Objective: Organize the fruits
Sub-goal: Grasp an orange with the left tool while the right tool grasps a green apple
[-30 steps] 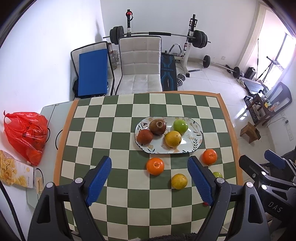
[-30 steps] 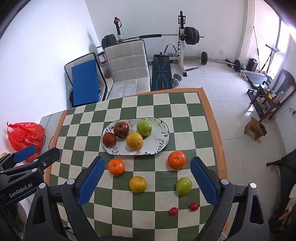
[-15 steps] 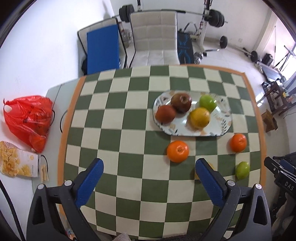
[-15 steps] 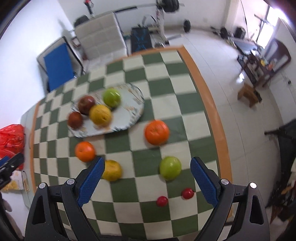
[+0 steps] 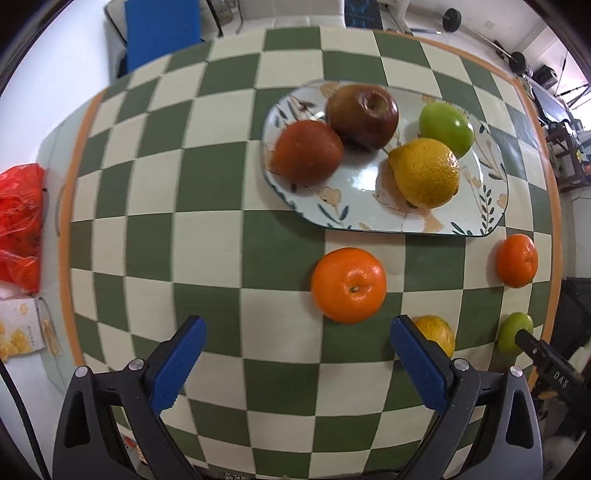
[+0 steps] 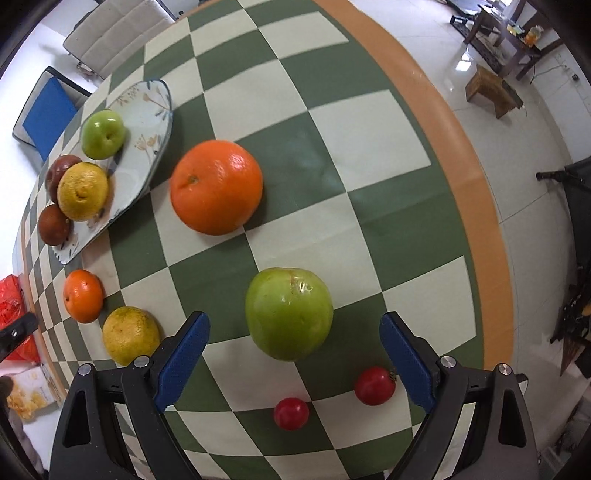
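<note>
A floral oval plate (image 5: 365, 218) (image 6: 147, 103) on the checked table holds a dark red apple (image 5: 362, 116), a brown-red fruit (image 5: 308, 153), a yellow citrus (image 5: 424, 171) and a green apple (image 5: 445, 127). Loose on the table lie an orange (image 5: 349, 284) (image 6: 83, 295), a second orange (image 6: 216, 186) (image 5: 516, 260), a yellow-green citrus (image 6: 129, 334), a green apple (image 6: 288, 317) and two small red tomatoes (image 6: 374, 385) (image 6: 291, 412). My left gripper (image 5: 295, 341) hangs open just short of the first orange. My right gripper (image 6: 293, 341) stands open, its fingers on either side of the loose green apple.
A red plastic bag (image 5: 20, 221) and a snack box (image 5: 22, 328) lie off the table's left edge. The orange table rim (image 6: 476, 229) runs close on the right, with tiled floor and a wooden stool (image 6: 491, 90) beyond. A blue-seated chair (image 5: 159, 31) stands behind the table.
Both grippers have dropped toward the table and come nearer the fruit. The left one closed in on the first orange, the right one on the loose green apple. Both stay open.
</note>
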`<state>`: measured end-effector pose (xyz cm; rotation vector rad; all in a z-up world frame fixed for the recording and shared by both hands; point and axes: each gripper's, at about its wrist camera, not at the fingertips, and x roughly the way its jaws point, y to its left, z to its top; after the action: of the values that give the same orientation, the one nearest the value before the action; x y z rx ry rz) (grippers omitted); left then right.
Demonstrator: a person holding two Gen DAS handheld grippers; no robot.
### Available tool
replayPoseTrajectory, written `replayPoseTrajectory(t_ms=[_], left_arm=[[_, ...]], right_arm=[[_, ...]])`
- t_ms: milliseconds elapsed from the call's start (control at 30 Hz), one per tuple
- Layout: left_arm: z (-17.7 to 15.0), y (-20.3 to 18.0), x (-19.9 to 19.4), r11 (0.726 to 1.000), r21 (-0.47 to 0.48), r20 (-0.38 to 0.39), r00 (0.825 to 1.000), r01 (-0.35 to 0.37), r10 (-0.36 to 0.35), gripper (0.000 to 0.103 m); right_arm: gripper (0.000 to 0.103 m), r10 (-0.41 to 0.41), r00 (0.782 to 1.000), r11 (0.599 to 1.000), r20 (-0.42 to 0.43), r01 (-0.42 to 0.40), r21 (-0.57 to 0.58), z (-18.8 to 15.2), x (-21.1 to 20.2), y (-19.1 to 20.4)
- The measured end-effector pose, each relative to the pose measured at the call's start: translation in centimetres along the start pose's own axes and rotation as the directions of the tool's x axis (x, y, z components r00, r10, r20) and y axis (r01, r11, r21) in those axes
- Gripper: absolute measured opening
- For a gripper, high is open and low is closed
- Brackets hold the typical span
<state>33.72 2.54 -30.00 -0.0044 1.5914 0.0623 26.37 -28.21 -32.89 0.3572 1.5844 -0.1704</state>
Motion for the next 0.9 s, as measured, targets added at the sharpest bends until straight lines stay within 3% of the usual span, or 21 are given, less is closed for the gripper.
replayPoseTrajectory(t_ms=[167,267,300,433,500,767,900], left_arm=[[1.7,-1.7,3.9,0.999,0.033,-0.084,0.996,0.001,0.002,0.102],[2.1,-2.5,6.0,0.999,0.052,-0.122,0.993,0.01,-0.004,0.102],[2.1,-2.7,6.3,0.998,0.056,-0.121,0.993,0.014,-0.008,0.098],[2.0,-3.5,6.9,0.996,0.07,-0.115,0.992,0.059,-0.051,0.062],[1.7,-4.0,6.7,0.996,0.084,-0.105,0.994,0.043,-0.034,0.062],[-3.1,-2.7,6.0,0.995,0.042,-0.122,0.989,0.094,-0.088,0.061],[-5.2,-1.7,6.8,0.996,0.004,-0.138,0.986,0.091,-0.089,0.061]], right_arm=[[0.094,-0.008,1.0,1.0,-0.017,0.008,0.007,0.4,1.1,0.1],[0.089,-0.009,0.999,1.0,-0.035,0.009,0.01,0.6,1.9,0.2],[0.085,-0.005,0.999,1.0,-0.04,0.005,0.013,0.6,2.1,0.1],[0.068,0.016,0.998,1.0,-0.057,-0.015,0.014,0.7,2.9,0.2],[0.058,0.02,0.998,1.0,-0.063,-0.02,0.003,0.6,3.3,0.4],[0.058,0.06,0.992,0.994,-0.113,-0.069,-0.085,-1.4,3.7,2.5],[0.058,0.017,0.995,0.99,-0.094,-0.03,-0.137,-2.0,3.6,3.8]])
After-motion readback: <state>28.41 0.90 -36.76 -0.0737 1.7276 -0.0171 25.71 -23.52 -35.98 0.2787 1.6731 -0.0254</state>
